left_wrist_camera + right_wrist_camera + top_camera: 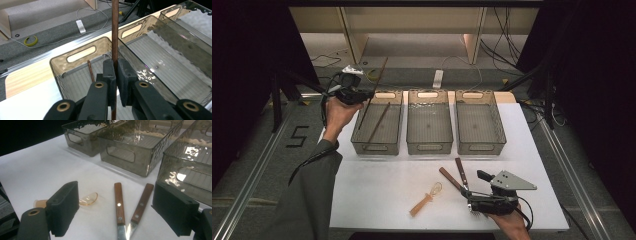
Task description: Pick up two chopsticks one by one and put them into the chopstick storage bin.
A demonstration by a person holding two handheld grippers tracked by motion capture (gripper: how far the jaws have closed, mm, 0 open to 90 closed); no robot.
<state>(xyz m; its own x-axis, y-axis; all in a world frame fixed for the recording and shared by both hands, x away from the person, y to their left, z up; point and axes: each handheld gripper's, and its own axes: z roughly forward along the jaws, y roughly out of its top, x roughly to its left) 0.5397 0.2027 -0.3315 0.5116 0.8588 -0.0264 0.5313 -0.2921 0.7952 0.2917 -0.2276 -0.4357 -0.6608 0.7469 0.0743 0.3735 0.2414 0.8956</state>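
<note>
My left gripper (357, 95) hovers over the far left corner of the left translucent bin (376, 147), shut on a thin brown chopstick (379, 75) that stands steeply tilted. In the left gripper view the chopstick (115, 30) runs up between the pressed pads of this gripper (116, 75). A second chopstick (378, 122) lies inside that bin. My right gripper (474, 189) rests low near the front right of the table, open. Its jaws (120, 202) stand wide on either side of two wooden-handled knives (118, 200) lying on the table, touching neither.
A middle bin (429, 148) and a right bin (480, 148) stand beside the left one, both with nothing in them. An amber-handled small whisk (427, 197) lies left of the knives. The white table (377, 185) ends close behind the bins; cables and a power strip lie on the floor beyond.
</note>
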